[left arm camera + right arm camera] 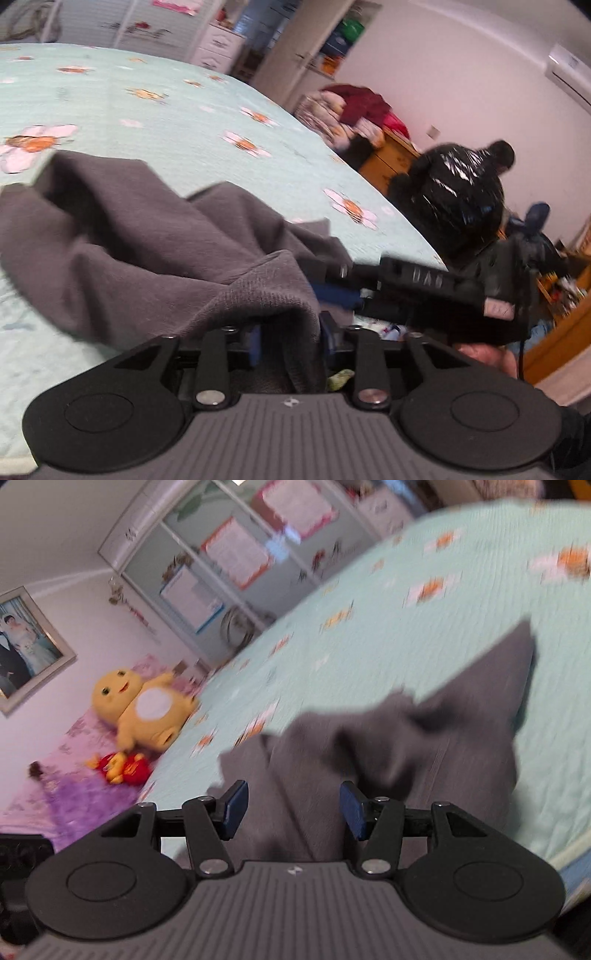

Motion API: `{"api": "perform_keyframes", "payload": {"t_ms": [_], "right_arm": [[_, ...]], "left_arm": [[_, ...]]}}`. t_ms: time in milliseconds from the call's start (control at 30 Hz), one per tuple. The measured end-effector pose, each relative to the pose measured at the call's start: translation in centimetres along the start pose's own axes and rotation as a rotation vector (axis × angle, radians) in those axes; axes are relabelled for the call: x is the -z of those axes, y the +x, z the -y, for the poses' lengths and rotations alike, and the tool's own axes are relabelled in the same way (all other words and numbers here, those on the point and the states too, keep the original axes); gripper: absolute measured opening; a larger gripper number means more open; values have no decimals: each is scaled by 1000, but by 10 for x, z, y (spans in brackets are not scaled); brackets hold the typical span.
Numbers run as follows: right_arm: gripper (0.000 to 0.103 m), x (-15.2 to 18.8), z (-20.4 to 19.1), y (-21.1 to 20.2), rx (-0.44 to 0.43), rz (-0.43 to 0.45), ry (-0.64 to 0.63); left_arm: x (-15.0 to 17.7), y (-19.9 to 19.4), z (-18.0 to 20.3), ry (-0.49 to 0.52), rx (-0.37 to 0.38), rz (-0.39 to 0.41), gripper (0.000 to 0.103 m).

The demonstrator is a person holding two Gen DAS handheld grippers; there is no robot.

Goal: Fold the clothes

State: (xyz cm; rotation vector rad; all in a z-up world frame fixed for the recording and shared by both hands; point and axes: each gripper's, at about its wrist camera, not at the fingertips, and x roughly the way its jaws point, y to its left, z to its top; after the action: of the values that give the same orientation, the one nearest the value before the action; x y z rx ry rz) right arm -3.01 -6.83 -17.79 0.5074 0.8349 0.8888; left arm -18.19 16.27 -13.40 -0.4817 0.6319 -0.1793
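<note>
On floral bedspread: one grey garment; left gripper fingers pinching it, right gripper fingers spread.

Bed beyond the grey garment is open to you; right hand-held gripper crowds your left's right side.

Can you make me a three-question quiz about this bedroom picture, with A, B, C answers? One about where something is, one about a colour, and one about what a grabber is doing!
1. Where does the yellow plush toy lie?
A. on the purple blanket
B. on the wooden dresser
C. on the grey garment

2. What colour is the garment being folded?
A. red
B. grey
C. white

3. What is the left gripper doing?
A. hanging open over the bedspread
B. pinching a pillow
C. shut on the garment

Answers: 1 A, purple fabric lies under the toy. 2 B, the cloth is plainly grey on the green floral bedspread. 3 C, cloth is bunched between its fingers.
</note>
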Motion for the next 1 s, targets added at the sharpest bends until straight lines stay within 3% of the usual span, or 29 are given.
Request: {"api": "perform_keyframes", "payload": {"t_ms": [167,333,400,500,533,600,667,867,1000], "right_arm": [[62,19,7,23,-65,-144,130],[64,31,5,38,-139,-240,243],[70,35,6,44,-188,-275,302],[69,40,6,51,-229,-305,350],[66,41,5,52,-228,-308,344],[38,35,-7,52,-230,-296,293],[24,27,-21,52,-234,-282,237],[21,4,-57,57,-268,-233,131],[19,0,-58,60,-272,-223,132]], "left_arm": [[9,-22,-10,-36,-50,4,43],[5,-17,-12,-53,-66,1,45],[3,-13,-11,-45,-68,1,49],[2,-4,-8,-37,-64,-9,50],[3,-3,-8,-35,-66,-13,50],[4,-5,-9,-29,-71,-9,50],[2,-11,-11,-29,-71,19,50],[-8,-34,-29,-84,-108,110,53],[0,-36,-36,-120,-142,88,67]]}}
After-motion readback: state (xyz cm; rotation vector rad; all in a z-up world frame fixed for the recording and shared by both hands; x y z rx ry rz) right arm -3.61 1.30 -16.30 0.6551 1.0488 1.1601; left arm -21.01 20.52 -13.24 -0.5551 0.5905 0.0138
